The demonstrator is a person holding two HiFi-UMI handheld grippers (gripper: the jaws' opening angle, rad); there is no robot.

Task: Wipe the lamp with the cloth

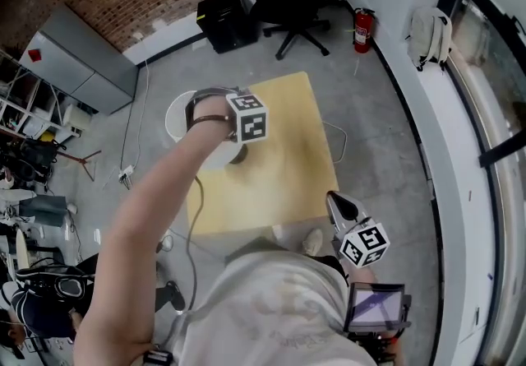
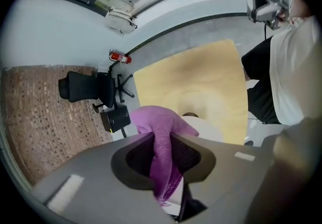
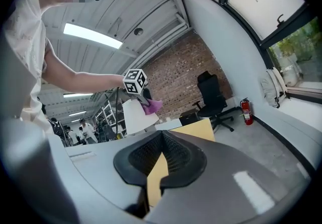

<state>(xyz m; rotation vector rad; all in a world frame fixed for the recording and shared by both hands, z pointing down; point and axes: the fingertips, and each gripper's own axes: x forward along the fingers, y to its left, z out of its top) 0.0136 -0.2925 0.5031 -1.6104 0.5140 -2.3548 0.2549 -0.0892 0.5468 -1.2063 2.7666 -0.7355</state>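
The lamp [image 1: 176, 113] stands at the edge of the table [image 1: 279, 183]. At the top of its shade the left gripper [image 2: 162, 140] pinches the cloth [image 2: 158, 117], its jaws half closed on it. I judge the wiping is only starting and nearly all is left. Well apart from the lamp, the right gripper [image 3: 161, 135] is closed and empty. Beside the lamp the table is bare, but its edge is near.

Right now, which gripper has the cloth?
The left gripper: its jaws are clamped on the purple cloth, up by the white lamp. The right gripper has nothing between its jaws and sits by the table's near edge.
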